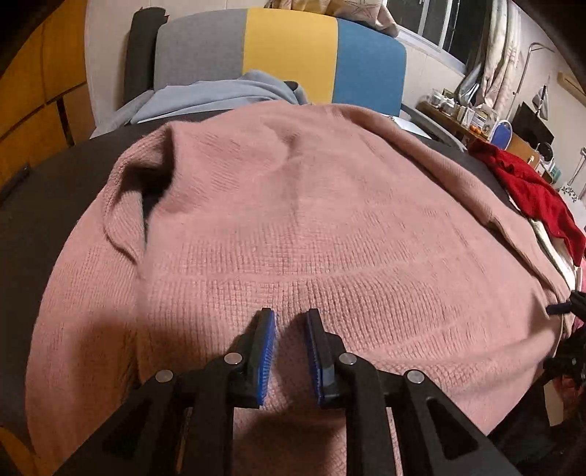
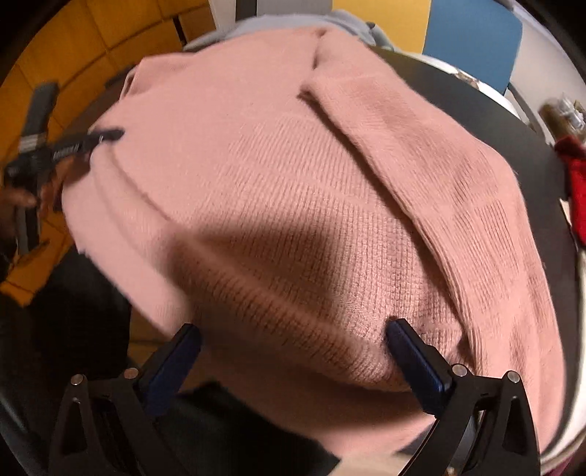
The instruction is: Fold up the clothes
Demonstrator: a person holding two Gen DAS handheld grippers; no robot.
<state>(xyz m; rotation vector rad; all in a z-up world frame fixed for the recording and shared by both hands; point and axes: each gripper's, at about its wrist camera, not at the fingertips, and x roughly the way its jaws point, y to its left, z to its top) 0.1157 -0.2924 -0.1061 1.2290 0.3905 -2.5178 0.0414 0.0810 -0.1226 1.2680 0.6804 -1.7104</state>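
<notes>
Two grippers hang over a pink sweater (image 1: 311, 219) on a dark table (image 1: 55, 183). Left gripper (image 1: 291, 318) is open a little, holding nothing. Right gripper (image 2: 293, 331) is open wide. Red cloth (image 1: 531, 190) lies at three o'clock.

— What stands behind the dark table (image 1: 55, 175)?
— A chair back (image 1: 282, 55) in grey, yellow and blue panels, against a pale wall.
— And the rest?
— Yellow floor (image 2: 66, 47), window (image 1: 436, 22) upper right, cluttered shelf (image 1: 476, 117) beneath.
</notes>
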